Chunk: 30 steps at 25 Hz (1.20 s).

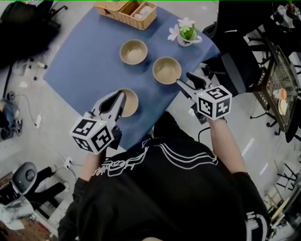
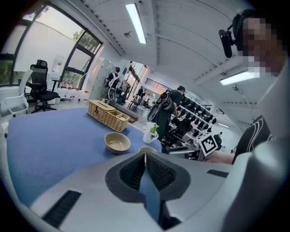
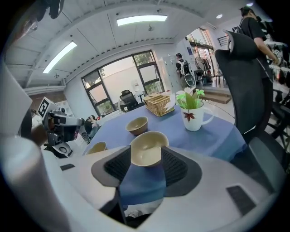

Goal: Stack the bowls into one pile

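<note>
Three tan bowls stand apart on the blue tablecloth (image 1: pixel 84 61). The far bowl (image 1: pixel 133 52) (image 2: pixel 117 142) (image 3: pixel 137 125) is at the middle. The right bowl (image 1: pixel 167 70) (image 3: pixel 146 148) lies just ahead of my right gripper (image 1: pixel 184 81) (image 3: pixel 146 152), whose jaws stand open on either side of it in the right gripper view, pads off it. The near bowl (image 1: pixel 130 104) (image 3: pixel 96 147) is partly hidden under my left gripper (image 1: pixel 121 96) (image 2: pixel 145 154), which is shut with nothing in it.
A wicker basket (image 1: pixel 126 11) (image 2: pixel 108 114) (image 3: pixel 159 104) sits at the table's far edge. A white mug with a plant (image 1: pixel 187 34) (image 3: pixel 194 113) stands at the far right corner. A black office chair (image 1: pixel 235 42) is close to the table's right side.
</note>
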Each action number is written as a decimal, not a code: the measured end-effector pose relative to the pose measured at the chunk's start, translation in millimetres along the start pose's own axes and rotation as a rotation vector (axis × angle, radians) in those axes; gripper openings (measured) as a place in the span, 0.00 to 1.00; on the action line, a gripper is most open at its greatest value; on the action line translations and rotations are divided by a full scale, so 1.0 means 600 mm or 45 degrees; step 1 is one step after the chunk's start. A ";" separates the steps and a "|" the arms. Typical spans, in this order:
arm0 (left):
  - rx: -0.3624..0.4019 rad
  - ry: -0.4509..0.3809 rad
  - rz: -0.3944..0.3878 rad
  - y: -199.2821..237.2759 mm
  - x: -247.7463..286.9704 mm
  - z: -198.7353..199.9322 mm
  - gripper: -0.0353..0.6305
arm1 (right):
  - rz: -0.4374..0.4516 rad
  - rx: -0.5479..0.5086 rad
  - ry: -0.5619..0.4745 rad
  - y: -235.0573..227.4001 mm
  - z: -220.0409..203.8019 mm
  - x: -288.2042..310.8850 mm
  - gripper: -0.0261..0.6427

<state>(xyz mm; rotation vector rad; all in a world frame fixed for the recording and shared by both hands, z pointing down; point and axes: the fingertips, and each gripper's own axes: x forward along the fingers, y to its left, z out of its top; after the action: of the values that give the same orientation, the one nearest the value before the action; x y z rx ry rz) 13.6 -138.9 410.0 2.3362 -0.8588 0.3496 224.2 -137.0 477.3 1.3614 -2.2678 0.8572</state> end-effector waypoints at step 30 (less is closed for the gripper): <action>-0.081 -0.047 0.194 0.061 -0.012 0.008 0.10 | 0.066 0.194 0.168 -0.062 -0.040 0.101 0.25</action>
<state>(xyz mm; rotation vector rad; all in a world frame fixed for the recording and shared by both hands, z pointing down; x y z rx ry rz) -15.8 -160.4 419.9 2.2307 -1.0541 0.3388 228.7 -174.6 541.9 1.2724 -2.1830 1.1236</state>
